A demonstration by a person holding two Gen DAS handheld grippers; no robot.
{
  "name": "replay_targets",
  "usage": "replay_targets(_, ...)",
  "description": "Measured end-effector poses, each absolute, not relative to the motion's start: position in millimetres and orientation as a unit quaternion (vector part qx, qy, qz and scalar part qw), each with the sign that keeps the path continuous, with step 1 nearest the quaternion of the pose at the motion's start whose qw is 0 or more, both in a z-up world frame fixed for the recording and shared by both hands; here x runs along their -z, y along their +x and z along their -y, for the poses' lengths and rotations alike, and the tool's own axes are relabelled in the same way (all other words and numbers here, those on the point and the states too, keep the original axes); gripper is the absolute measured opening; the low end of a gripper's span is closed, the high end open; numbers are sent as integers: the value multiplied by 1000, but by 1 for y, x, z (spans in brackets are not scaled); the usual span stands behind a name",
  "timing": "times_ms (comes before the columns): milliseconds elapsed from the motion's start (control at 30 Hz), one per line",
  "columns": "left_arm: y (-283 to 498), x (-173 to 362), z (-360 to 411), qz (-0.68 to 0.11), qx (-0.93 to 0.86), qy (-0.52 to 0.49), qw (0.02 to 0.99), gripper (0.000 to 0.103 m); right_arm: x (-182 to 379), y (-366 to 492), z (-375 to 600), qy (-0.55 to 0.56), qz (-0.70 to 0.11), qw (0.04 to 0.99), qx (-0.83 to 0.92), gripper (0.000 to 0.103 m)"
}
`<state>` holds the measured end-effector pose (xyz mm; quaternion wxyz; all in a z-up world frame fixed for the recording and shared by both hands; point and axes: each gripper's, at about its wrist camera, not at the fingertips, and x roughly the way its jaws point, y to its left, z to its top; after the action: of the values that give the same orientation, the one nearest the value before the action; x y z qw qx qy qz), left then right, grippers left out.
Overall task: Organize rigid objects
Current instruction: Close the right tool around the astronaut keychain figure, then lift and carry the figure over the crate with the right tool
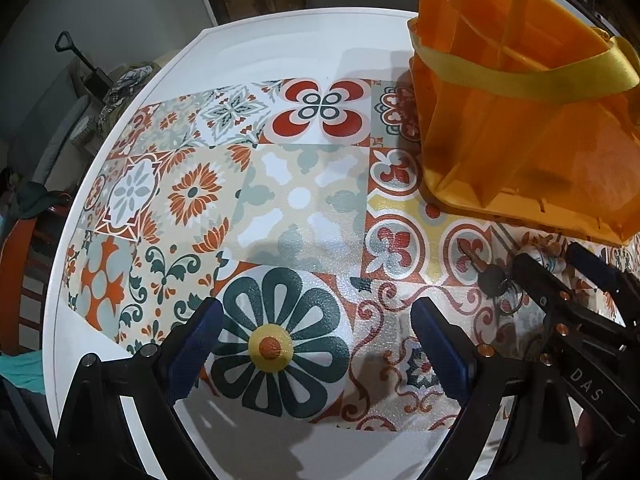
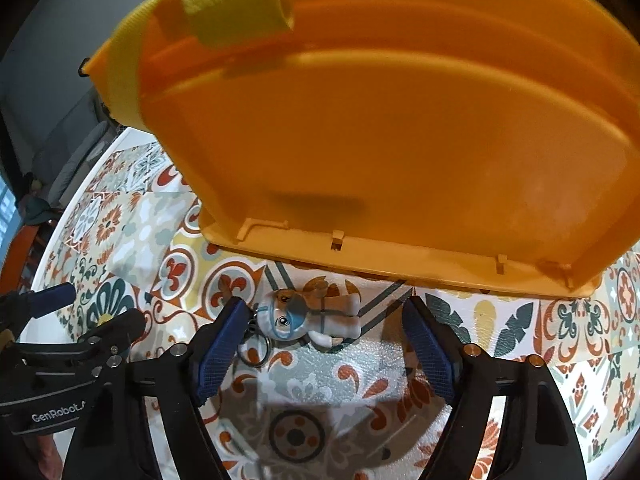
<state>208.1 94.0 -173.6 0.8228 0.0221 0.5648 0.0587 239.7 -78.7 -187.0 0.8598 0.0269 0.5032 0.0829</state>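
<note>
Right wrist view: small figure keychain (image 2: pixel 308 316) seen lying flat on patterned bench (image 2: pixel 132 240), just before orange bin (image 2: pixel 380 140), between tips of right tongs (image 2: pixel 324 320). Metal ring (image 2: pixel 256 350) attached at head end, beside left pad. Right tongs spread, nothing pinched. Figure judged light, stiff, likely smooth plastic; hold best taken across torso, ring left to dangle. Left tongs (image 1: pixel 316 320) spread, empty, over flower tile, well apart from figure.
</note>
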Motion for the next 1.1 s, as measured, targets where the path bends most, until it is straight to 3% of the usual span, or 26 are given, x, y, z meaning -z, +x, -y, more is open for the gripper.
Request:
replay_targets(133,211,177,-94,-567,-60,20,821,96,187,239,76,16,-499,862,-91,71)
replay_targets(200,211,177,-94,-567,-60,19,822,96,186,238,74,9,-499,861,-98,57)
replay_targets(233,211,176,-93,-566,-60,19,822,96,185,238,73,8,-499,860,-102,55)
replay_targets(1000,182,130,-78,-533,-23,9,846,96,142,207,95,25,-500,863,-68,55)
replay_targets(1100,177,121,-75,-525,-16,6,851,100,133,201,98,24,-496,866,-64,55)
